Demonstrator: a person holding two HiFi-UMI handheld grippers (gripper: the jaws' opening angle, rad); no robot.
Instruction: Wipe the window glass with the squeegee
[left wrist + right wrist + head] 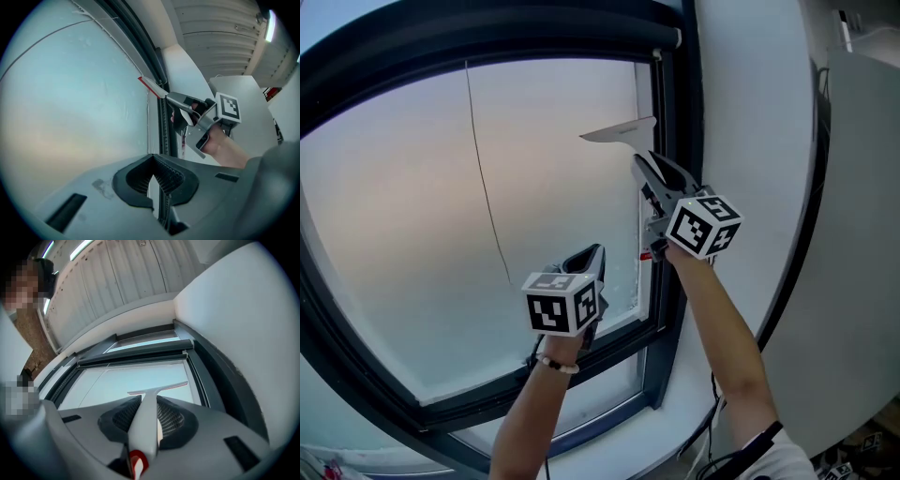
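Note:
The white squeegee (620, 131) has its blade lying against the upper right of the window glass (441, 216), close to the frame. My right gripper (652, 171) is shut on its handle from below. In the right gripper view the squeegee (157, 390) runs up between the jaws, its red handle end near the camera, and the right gripper (149, 405) clamps the handle. My left gripper (587, 257) sits lower, near the glass's bottom right, shut with nothing in it. From the left gripper (157, 187), the squeegee (152, 87) and right gripper (188, 106) show up ahead.
A dark window frame (675, 141) borders the glass, with a white wall (759, 112) to its right. A thin cord (484, 178) hangs down the glass. A roller rail (136, 352) spans the top. A smaller pane (581, 412) lies below the crossbar.

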